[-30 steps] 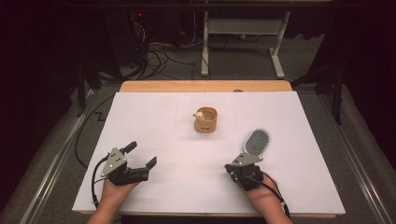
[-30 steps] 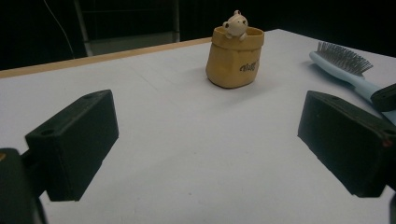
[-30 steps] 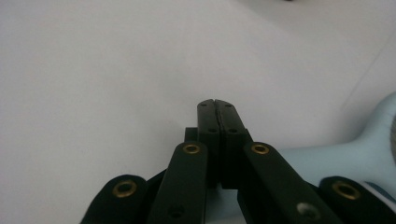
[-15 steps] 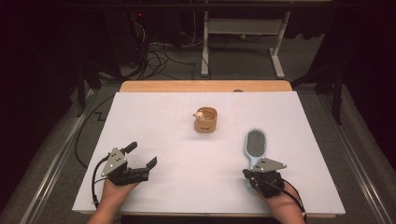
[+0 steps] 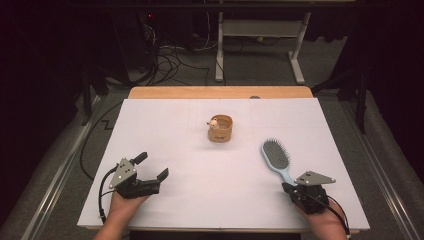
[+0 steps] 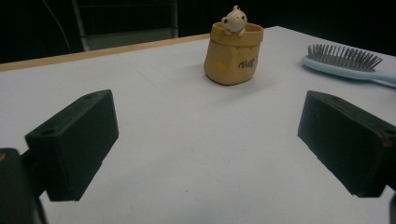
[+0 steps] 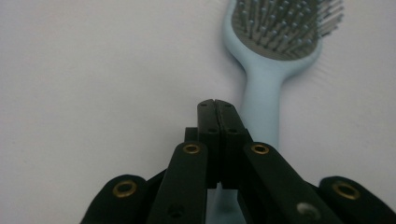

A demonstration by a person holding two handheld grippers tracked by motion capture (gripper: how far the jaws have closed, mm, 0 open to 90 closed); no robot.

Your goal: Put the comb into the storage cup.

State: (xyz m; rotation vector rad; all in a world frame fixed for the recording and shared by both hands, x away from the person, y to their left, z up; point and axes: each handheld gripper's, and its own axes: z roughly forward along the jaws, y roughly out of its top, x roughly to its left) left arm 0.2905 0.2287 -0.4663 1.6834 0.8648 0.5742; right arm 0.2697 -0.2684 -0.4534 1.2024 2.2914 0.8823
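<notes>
Lying on table: light-blue hairbrush (image 5: 276, 158), bristles up, head away from the person, handle toward the near edge.
Right gripper (image 5: 291, 186): held at the near right of the white table (image 5: 165, 125); its 2 jaws are pressed together with nothing between them.
Right gripper contact: in the right gripper view the closed jaw tips sit just beside the hairbrush (image 7: 275, 60) handle, over its near end; whether they touch it I cannot tell.
Left gripper (image 5: 151, 166): held at the near left, jaws spread wide apart, holding nothing.
Left gripper outlook: its own view looks across bare tabletop toward the tan holder (image 6: 232, 55) and the hairbrush (image 6: 343, 63).
Tan holder (image 5: 220, 129): stands upright near the table centre, a small figure at its rim, well apart from both grippers.
Open room: wide bare surface between the 2 grippers and between each gripper and the tan holder.
Edges: both hands sit close to the near edge; the hairbrush lies well inside the right edge; a wooden strip (image 5: 220, 92) borders the far edge.
</notes>
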